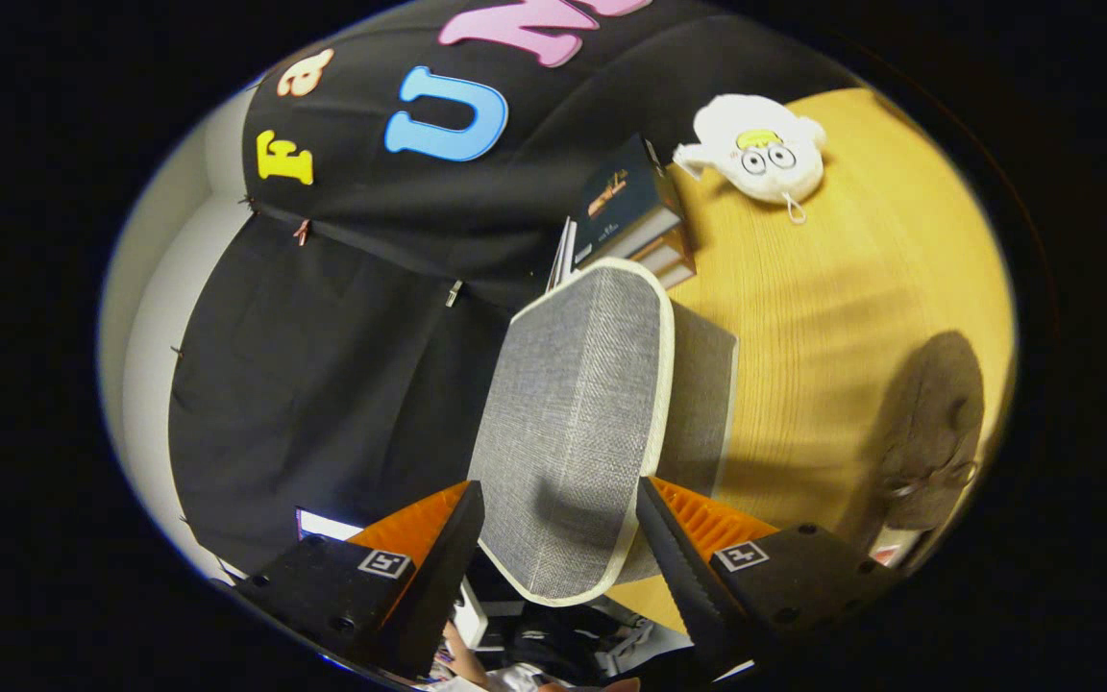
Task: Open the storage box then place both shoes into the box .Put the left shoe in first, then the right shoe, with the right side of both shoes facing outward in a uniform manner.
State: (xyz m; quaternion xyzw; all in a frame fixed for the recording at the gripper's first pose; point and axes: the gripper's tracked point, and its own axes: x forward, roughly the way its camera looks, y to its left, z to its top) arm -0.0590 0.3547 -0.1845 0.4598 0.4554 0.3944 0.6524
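The grey fabric storage box [707,384] with cream trim stands on the wooden table [832,317]. Its lid [573,423] is tilted up off the box, and the lid's near edge lies between my fingers. My gripper [563,543] is open and rolled on its side. One finger [453,548] is on the lid's top side and the other finger [674,557] is at its edge on the box side. I cannot tell whether either presses on it. A brown shoe [938,432] lies on the table beyond the box.
A stack of books [635,216] stands behind the box against the black cloth wall. A white plush toy [755,149] lies on the table past the books. Part of a person's hand [477,658] shows below the fingers.
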